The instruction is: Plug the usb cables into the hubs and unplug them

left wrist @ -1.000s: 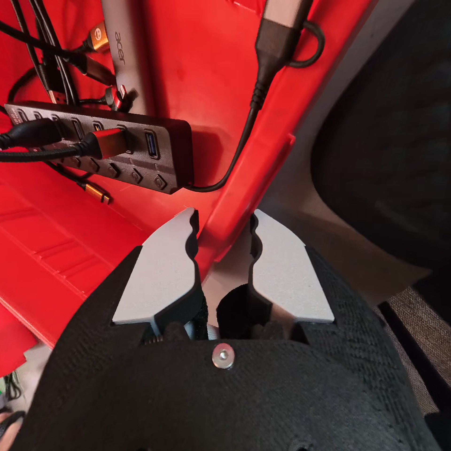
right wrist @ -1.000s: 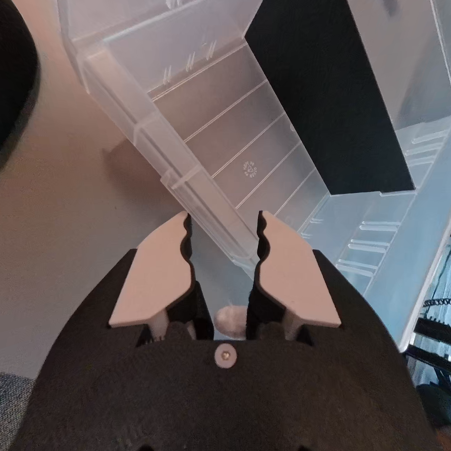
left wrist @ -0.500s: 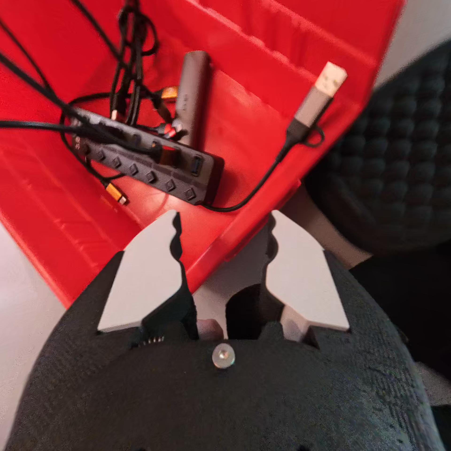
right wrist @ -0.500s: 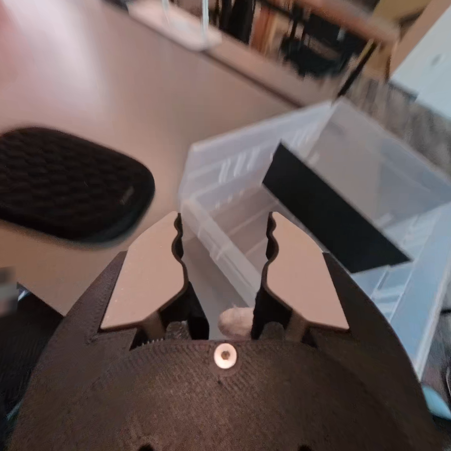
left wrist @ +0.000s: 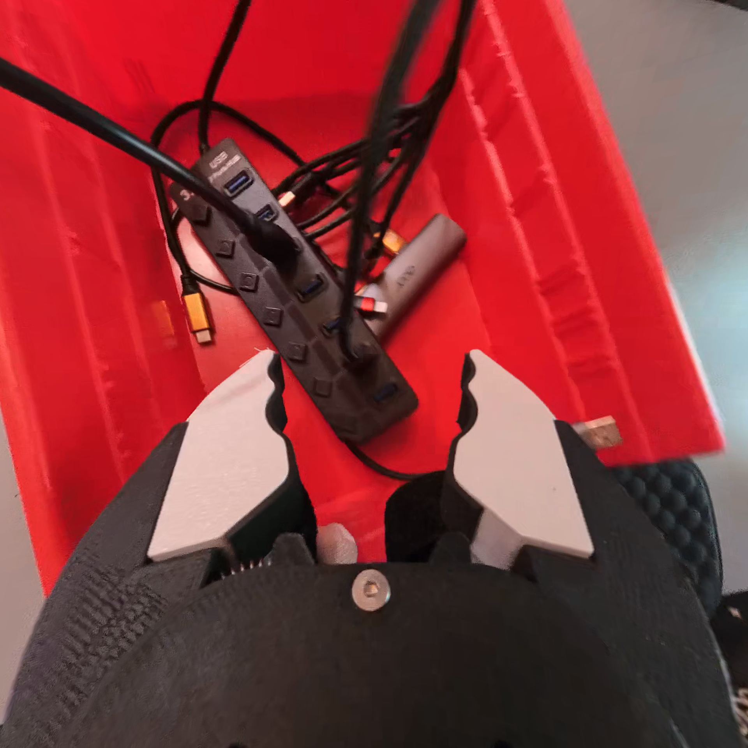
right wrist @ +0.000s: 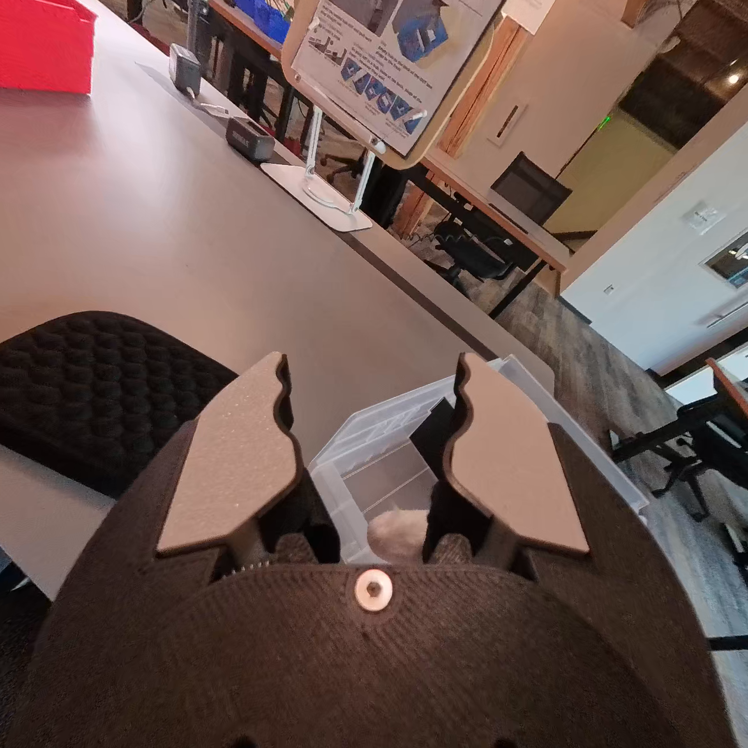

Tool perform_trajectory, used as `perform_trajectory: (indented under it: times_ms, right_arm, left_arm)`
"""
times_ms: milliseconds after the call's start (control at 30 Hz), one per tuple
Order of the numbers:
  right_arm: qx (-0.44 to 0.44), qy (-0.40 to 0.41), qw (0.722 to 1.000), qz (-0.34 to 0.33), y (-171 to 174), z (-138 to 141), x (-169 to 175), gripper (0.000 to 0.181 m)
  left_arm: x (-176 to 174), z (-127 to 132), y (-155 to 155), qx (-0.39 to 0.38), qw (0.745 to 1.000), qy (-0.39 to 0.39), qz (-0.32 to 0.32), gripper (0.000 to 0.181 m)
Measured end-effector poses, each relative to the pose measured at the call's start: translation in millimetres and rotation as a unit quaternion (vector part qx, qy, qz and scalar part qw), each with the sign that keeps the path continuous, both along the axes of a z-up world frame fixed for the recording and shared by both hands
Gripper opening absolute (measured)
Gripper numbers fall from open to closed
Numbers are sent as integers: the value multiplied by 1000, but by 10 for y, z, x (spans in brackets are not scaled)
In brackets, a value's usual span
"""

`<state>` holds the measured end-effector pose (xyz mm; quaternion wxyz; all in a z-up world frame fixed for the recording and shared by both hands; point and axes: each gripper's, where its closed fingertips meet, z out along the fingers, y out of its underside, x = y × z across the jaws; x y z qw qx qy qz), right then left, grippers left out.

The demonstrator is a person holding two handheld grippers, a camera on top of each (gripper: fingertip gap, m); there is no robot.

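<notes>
We hold our left gripper [left wrist: 370, 356] above the red bin [left wrist: 538, 251], jaws spread wide and empty. Inside the bin lie the black multi-port USB hub [left wrist: 307, 299], with black cables [left wrist: 121, 133] plugged into it, and just beside it the grey hub [left wrist: 417, 271]. Our right gripper [right wrist: 372, 358], jaws likewise apart, points over a clear plastic bin [right wrist: 372, 469].

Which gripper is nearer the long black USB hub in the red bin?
Left. The left gripper hangs open just above the black hub inside the red bin. The right gripper is open over a clear bin, with no hub in its view.
</notes>
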<state>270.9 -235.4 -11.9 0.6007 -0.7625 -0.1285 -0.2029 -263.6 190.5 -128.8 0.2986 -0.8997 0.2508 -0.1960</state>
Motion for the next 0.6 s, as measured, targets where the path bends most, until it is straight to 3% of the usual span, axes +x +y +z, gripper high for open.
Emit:
perform_trajectory:
  times_ms: [133,167,300,433,600]
  right_arm:
    - [1,-20,1000,-12,4,53,0,77]
    - [0,-24,1000,-16,3,54,14,77]
    - [-6,-32,999,-31,2,28,83,75]
    - [-11,-43,998,-45,5,27,125,74]
    - [-3,-57,998,-39,49,83,73,71]
  left_arm:
    - [-81,-438,87,-116,991,60,13,80]
    - [-53,-422,134,-103,993,54,5,70]
    - [-57,-427,95,-110,993,47,-8,67]
    - [-125,-195,165,18,998,56,-15,61]
    - [-257,157,164,154,982,107,-16,57]
